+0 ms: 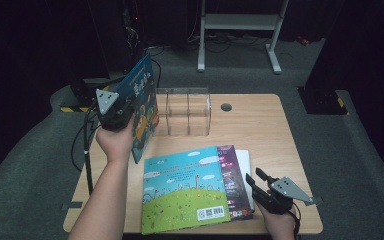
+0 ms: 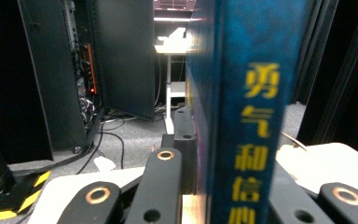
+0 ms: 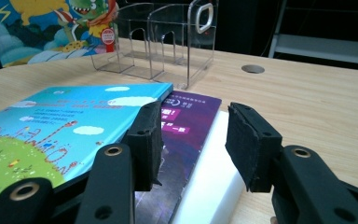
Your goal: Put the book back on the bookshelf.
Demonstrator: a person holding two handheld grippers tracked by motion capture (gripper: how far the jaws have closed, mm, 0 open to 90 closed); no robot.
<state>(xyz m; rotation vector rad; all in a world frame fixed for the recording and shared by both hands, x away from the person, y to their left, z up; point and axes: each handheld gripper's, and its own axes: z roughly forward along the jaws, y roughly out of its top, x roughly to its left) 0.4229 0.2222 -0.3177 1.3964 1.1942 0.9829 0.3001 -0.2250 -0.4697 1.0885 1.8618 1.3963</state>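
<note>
My left gripper (image 1: 128,113) is shut on a dark blue picture book (image 1: 144,102) and holds it upright and tilted above the table's left edge, just left of a clear acrylic book holder (image 1: 187,112). In the left gripper view the book's spine (image 2: 256,116) with yellow characters stands between the jaws of the left gripper (image 2: 223,154). A stack lies flat at the front: a blue-and-green book (image 1: 185,187) on a purple book (image 1: 232,172) on a white one (image 1: 246,162). My right gripper (image 1: 255,177) (image 3: 193,140) is open at the stack's right edge, with nothing gripped.
The wooden table (image 1: 265,130) has a round cable hole (image 1: 226,107) behind the holder (image 3: 168,42). Its right half is bare wood. Dark floor, a white desk frame (image 1: 240,30) and black equipment racks lie beyond.
</note>
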